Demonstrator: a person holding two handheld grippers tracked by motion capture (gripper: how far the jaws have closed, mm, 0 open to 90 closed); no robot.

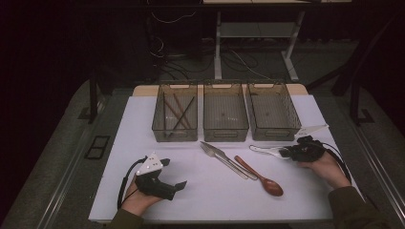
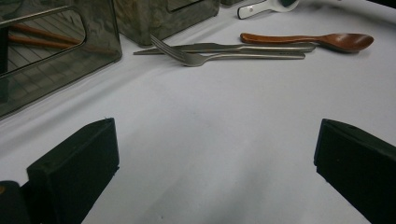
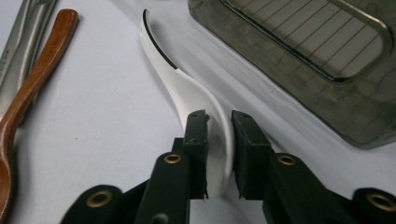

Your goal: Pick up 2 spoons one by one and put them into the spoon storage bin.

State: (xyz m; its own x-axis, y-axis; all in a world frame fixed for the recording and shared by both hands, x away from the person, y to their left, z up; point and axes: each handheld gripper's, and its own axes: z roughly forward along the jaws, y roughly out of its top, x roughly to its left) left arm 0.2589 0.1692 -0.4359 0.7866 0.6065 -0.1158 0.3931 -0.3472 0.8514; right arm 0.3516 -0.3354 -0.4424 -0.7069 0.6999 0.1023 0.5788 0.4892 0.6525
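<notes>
Right tongs (image 3: pixel 219 154) closed on the bowl end of the white spoon (image 3: pixel 187 88), one jaw on each side of it; pads appear to touch the ceramic. The spoon lies on the white table (image 1: pixel 205 191), just in front of the right-hand bin (image 1: pixel 272 112), handle pointing away toward the other cutlery. In the high view the right tongs (image 1: pixel 289 152) sit at the right end of the spoon, wrist low over the table.

Left tongs (image 2: pixel 215 154) stand wide apart, nothing between the jaws, resting over bare table well clear of the work; in the high view they (image 1: pixel 173 175) sit at the near left.

Other items: fork (image 1: pixel 220 155) and knife (image 1: pixel 234 165) lying together mid-table, wooden spoon (image 1: pixel 260 176) just beside them, chopsticks (image 1: pixel 179 112) already in the left bin (image 1: pixel 174 114), middle bin (image 1: pixel 225 112) looks bare.

Judgement on the step: this reads as a sort into bins, the white spoon being picked up. The grip is on a curved, glazed bowl, likely slippery. Advice: confirm the pinch is firm before lifting, raise straight up so the long handle does not swing or drag, keep it level, clear the bin's near wall, then lower inside before releasing. Watch for the spoon pivoting between the pads.
</notes>
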